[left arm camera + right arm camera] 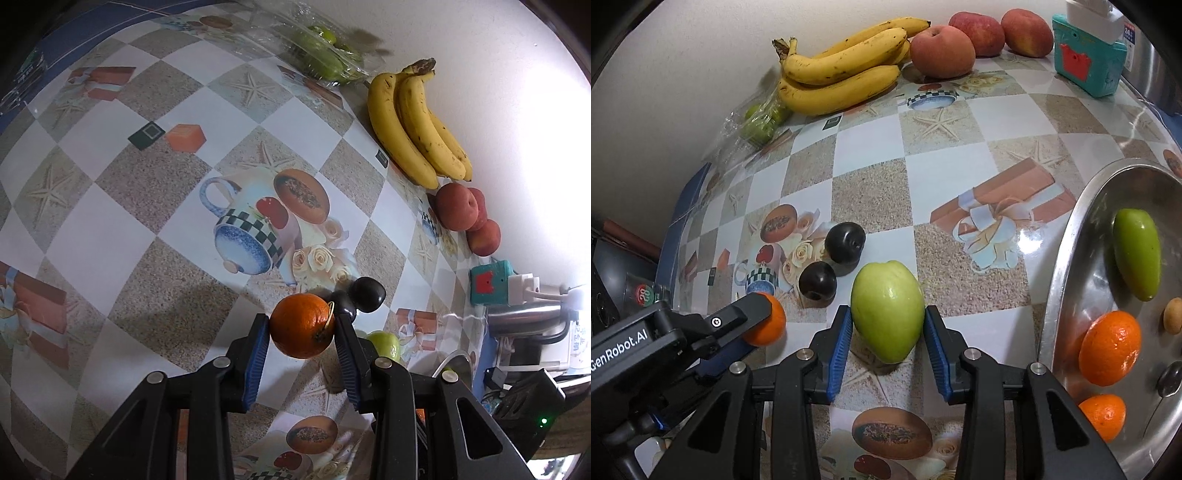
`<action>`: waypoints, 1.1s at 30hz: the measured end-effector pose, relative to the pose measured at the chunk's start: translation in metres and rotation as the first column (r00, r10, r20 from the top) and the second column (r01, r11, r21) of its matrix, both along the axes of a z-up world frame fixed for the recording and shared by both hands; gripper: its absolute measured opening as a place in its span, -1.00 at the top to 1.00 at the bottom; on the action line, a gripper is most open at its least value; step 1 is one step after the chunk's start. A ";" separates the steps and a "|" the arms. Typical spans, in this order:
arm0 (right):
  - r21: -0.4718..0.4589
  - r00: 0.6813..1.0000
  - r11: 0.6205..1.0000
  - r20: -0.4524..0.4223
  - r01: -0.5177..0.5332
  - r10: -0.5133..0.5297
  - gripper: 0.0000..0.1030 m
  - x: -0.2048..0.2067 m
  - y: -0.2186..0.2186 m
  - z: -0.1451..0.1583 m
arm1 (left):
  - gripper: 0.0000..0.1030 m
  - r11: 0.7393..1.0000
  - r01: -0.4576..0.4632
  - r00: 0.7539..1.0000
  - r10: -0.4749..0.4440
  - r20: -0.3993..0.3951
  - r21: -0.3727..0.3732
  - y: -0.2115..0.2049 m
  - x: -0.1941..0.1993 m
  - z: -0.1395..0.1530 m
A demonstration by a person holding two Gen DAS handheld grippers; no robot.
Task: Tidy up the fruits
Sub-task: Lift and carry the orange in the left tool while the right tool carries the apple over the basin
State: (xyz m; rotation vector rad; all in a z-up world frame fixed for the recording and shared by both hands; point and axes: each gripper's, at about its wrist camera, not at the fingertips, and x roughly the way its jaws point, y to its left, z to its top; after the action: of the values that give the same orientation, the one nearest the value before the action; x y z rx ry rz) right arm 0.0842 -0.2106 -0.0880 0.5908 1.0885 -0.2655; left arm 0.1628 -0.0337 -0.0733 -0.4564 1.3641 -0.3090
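Observation:
My left gripper (pixel 301 328) is shut on an orange (pixel 302 325) and holds it just above the tablecloth; it shows at the left of the right wrist view (pixel 753 325). My right gripper (pixel 888 328) is shut on a green fruit (pixel 887 310) that rests on the table. Two dark plums (pixel 831 260) lie just beyond it. A steel tray (pixel 1067 258) at the right holds a green fruit (pixel 1137 253), two oranges (pixel 1110 347) and small items. Bananas (pixel 842 66) and three peaches (pixel 942 51) lie by the wall.
A clear plastic bag of green fruits (pixel 317 55) lies at the far corner by the wall. A teal power strip (pixel 1086 62) with a white plug stands near the peaches. A steel pot (pixel 524 317) and clutter sit at the table's right end.

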 end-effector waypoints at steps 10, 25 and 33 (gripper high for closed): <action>0.009 1.000 1.000 0.020 0.010 -0.010 0.21 -0.006 -0.001 0.007 | 0.25 1.000 -0.003 1.000 0.003 0.022 0.002 0.000 -0.001 0.007; 0.047 0.989 0.998 0.139 0.051 -0.057 0.21 -0.023 -0.012 0.046 | 0.25 1.000 -0.023 0.993 0.022 0.116 0.008 0.005 -0.003 0.035; 0.053 0.981 0.994 0.167 0.095 -0.103 0.21 -0.036 -0.024 0.060 | 0.25 1.000 -0.021 0.986 0.017 0.169 0.023 0.003 -0.007 0.049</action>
State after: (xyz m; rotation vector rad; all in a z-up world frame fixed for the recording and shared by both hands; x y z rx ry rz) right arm 0.0481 -0.2350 -0.0279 0.6962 0.9041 -0.2724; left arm 0.1557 -0.0303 -0.0242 -0.4130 1.1969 -0.3081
